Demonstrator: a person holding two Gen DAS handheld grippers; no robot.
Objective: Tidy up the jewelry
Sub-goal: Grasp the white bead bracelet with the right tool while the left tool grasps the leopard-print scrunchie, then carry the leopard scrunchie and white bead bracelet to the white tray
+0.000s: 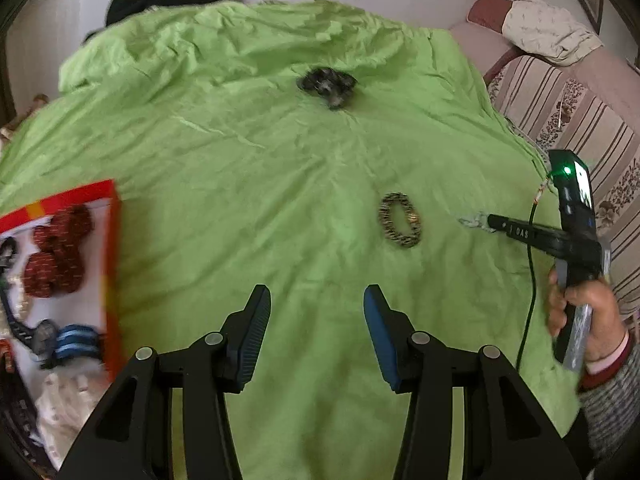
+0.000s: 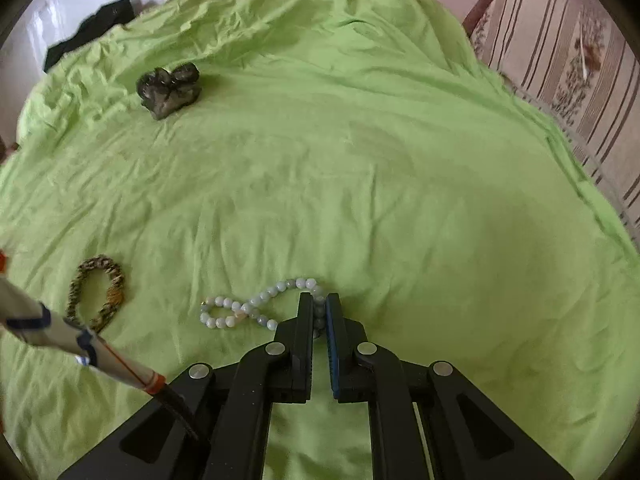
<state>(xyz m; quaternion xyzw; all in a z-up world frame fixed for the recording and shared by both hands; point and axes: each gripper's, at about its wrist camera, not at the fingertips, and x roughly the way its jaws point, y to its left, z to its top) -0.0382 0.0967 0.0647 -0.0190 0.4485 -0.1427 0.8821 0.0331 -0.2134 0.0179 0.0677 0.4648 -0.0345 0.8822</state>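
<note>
Right gripper (image 2: 319, 308) fingers clamping bead necklace (image 2: 256, 306) (pale)

Green sheet (image 1: 280, 184) mostly bare; obstacles: striped bracelet (image 1: 400, 220), dark scrunchie (image 1: 328, 84), box (image 1: 112, 264) at left.

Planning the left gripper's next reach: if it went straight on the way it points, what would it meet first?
Probably just the bare green sheet. The left gripper stands open and empty; the leopard-print bracelet lies right of its line, the dark scrunchie much farther on.
</note>
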